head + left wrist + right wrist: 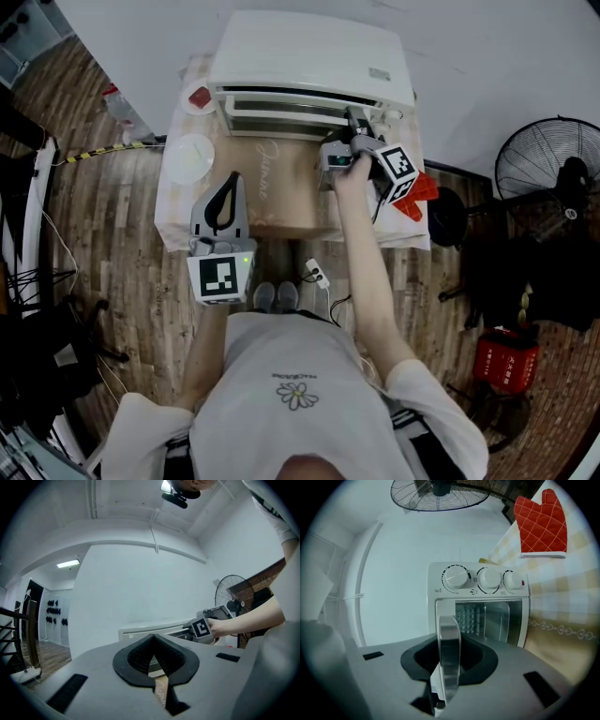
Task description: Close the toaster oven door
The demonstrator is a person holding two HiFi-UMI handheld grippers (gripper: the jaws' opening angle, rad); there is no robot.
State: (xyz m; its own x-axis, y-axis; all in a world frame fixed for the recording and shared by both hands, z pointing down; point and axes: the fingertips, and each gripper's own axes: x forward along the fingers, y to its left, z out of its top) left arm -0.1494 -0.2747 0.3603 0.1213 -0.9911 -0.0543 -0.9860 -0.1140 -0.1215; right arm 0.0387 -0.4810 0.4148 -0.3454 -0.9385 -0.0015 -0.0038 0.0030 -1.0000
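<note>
White and boxy, the toaster oven (309, 56) sits at the back of a small table, close to the wall. A checked cloth (176, 220) covers the table. The oven is not shut. In the right gripper view you can see into its shiny inside, and three round knobs (456, 577) sit in a row along one side of the opening.

The right gripper (352, 131) is up at the front of the oven, held by the person's hand (352, 173). Its jaws are close together and squeeze the silver door handle (449, 653) between them.

The left gripper (229, 184) is held back, near the person's body, over the near edge of the table. Its tips touch each other and there is nothing between them.

A white plate (190, 155) lies on the cloth to the left of the oven. A red oven glove (541, 522) lies on the cloth on the right side. A big round fan (553, 173) stands on the wooden floor further to the right.
</note>
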